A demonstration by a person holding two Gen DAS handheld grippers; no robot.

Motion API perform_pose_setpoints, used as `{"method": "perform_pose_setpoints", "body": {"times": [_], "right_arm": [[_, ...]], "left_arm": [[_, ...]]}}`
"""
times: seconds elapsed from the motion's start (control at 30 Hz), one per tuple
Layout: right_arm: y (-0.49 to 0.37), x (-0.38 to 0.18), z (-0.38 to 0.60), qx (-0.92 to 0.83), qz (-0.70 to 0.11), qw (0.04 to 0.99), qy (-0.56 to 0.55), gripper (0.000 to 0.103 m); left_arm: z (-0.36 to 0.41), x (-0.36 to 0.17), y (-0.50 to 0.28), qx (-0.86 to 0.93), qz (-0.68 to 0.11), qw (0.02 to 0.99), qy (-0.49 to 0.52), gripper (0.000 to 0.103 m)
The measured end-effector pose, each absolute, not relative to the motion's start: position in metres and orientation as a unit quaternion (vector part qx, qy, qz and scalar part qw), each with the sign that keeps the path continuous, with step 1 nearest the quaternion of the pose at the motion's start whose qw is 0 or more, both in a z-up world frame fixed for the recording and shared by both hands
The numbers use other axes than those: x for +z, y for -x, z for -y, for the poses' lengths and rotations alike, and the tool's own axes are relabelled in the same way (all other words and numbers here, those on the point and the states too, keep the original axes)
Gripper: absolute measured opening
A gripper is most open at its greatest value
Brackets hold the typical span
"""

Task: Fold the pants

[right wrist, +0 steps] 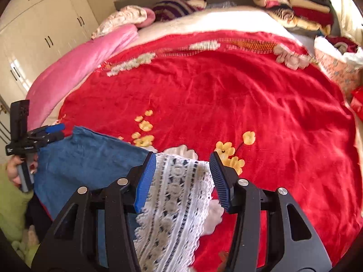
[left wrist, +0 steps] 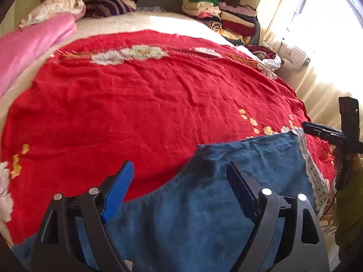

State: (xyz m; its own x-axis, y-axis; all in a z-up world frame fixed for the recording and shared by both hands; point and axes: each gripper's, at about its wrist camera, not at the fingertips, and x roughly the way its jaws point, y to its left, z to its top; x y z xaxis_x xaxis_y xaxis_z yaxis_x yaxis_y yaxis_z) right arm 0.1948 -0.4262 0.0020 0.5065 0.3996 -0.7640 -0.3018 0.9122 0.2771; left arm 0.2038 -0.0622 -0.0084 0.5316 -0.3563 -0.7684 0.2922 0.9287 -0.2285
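Note:
Blue denim pants (left wrist: pixel 226 192) with a white lace hem (left wrist: pixel 313 170) lie on the near edge of a red blanket (left wrist: pixel 136 104). My left gripper (left wrist: pixel 181 174) is open, its jaws wide apart over the denim edge. My right gripper (right wrist: pixel 182 165) is open, its jaws on either side of the lace hem (right wrist: pixel 179 195), with the denim (right wrist: pixel 86 158) to its left. The left gripper also shows at the left of the right wrist view (right wrist: pixel 54 131), at the denim's corner. The right gripper shows at the right edge of the left wrist view (left wrist: pixel 317 130).
A pink blanket (left wrist: pixel 29 52) and pillows (left wrist: pixel 54 6) lie at the far left of the bed. Stacks of folded clothes (left wrist: pixel 222 15) stand at the far right by a bright window. White cupboards (right wrist: pixel 34 34) stand to the left.

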Motion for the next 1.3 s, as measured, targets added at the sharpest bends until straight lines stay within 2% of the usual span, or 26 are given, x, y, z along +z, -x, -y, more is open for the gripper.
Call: {"method": "perform_pose_setpoints", "body": {"times": [0.1,0.17,0.2,0.23,0.3,0.4,0.57,0.67,0.77,0.97,1.07,1.13,1.3], "right_arm": [[-0.206,-0.023,0.426,0.205,-0.487,0.846,-0.062,0.042],[-0.204,-0.035,0.427,0.218,-0.489,0.841,-0.075,0.042],[-0.202,-0.038,0.428,0.223,-0.486,0.841,-0.08,0.038],[-0.2,-0.039,0.43,0.23,-0.481,0.842,-0.088,0.031],[-0.196,-0.036,0.43,0.245,-0.47,0.843,-0.097,0.021],[-0.183,-0.021,0.427,0.246,-0.438,0.861,-0.076,0.016],[-0.188,0.013,0.433,0.228,-0.383,0.894,-0.046,0.015],[-0.205,0.007,0.426,0.216,-0.395,0.893,-0.018,0.015],[-0.221,-0.014,0.418,0.205,-0.429,0.88,0.01,0.016],[-0.224,-0.028,0.417,0.191,-0.438,0.878,0.029,0.024],[-0.222,-0.024,0.422,0.174,-0.438,0.882,0.027,0.041],[-0.211,-0.013,0.43,0.165,-0.427,0.889,0.008,0.044],[-0.162,0.01,0.447,0.167,-0.395,0.903,-0.03,0.046]], "left_arm": [[0.064,-0.026,-0.221,-0.2,-0.463,0.861,0.06,0.083],[0.068,-0.035,-0.226,-0.212,-0.47,0.854,0.072,0.078],[0.07,-0.038,-0.227,-0.215,-0.471,0.852,0.075,0.06],[0.072,-0.04,-0.226,-0.222,-0.472,0.849,0.079,0.035],[0.075,-0.04,-0.225,-0.247,-0.477,0.837,0.103,0.005],[0.083,-0.027,-0.216,-0.239,-0.457,0.853,0.077,0.005],[0.091,-0.001,-0.218,-0.227,-0.422,0.876,0.056,0.005],[0.103,-0.009,-0.23,-0.206,-0.43,0.879,0.023,0.005],[0.099,-0.031,-0.242,-0.195,-0.447,0.872,0.035,0.006],[0.092,-0.047,-0.243,-0.193,-0.445,0.873,0.05,0.013],[0.083,-0.044,-0.24,-0.189,-0.441,0.875,0.068,0.028],[0.076,-0.036,-0.232,-0.181,-0.433,0.88,0.076,0.054],[0.058,-0.013,-0.193,-0.159,-0.41,0.896,0.068,0.056]]}}
